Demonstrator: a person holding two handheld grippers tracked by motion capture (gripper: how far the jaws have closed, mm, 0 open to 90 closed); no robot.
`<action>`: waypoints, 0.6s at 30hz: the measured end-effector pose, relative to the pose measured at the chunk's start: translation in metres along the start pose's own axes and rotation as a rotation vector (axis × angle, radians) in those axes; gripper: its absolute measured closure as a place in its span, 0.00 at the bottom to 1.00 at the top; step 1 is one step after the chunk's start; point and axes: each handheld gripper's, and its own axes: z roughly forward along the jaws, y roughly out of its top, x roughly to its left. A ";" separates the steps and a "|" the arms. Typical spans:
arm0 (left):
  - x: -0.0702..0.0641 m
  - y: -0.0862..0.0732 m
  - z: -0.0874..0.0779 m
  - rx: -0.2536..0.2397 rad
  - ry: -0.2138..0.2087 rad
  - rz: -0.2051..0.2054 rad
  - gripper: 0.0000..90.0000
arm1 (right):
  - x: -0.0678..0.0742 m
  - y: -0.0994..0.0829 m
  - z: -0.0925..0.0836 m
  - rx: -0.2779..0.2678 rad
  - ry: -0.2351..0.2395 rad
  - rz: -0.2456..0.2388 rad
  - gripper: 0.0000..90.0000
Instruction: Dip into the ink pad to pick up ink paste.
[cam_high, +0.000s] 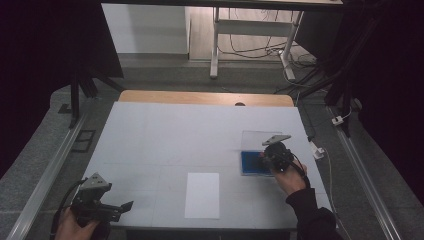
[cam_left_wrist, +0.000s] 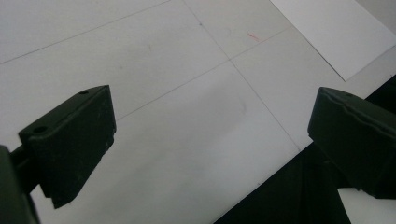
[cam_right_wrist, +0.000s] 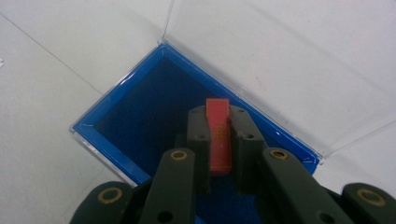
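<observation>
My right gripper (cam_right_wrist: 218, 116) is shut on a thin orange-red piece (cam_right_wrist: 218, 137), which stands on edge between the jaws. It hangs over the dark inside of a blue box (cam_right_wrist: 116, 88), close to the box's near right corner. The box's clear lid (cam_right_wrist: 261, 56) lies open flat on the table beyond it. From above, the right gripper (cam_high: 265, 161) is over the blue box (cam_high: 248, 162) at the table's right side. My left gripper (cam_high: 127, 206) rests at the front left corner, and the left gripper (cam_left_wrist: 210, 126) has wide-open jaws with nothing between them.
A white sheet of paper (cam_high: 202, 195) lies near the front edge at the middle, and the paper (cam_left_wrist: 336, 32) also appears past my left jaws. The table's front edge (cam_left_wrist: 280, 163) runs just under the left gripper. A wooden strip (cam_high: 205, 97) borders the far side.
</observation>
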 end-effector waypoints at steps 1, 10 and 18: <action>0.000 0.000 0.000 0.000 0.000 0.000 0.02 | 0.000 0.000 0.000 0.001 0.003 0.002 0.90; 0.000 0.000 0.000 0.001 -0.001 -0.003 0.02 | -0.018 -0.007 0.001 -0.037 0.099 0.124 0.90; 0.000 0.000 0.000 0.002 -0.002 -0.002 0.02 | -0.016 -0.006 0.001 -0.031 0.085 0.105 0.90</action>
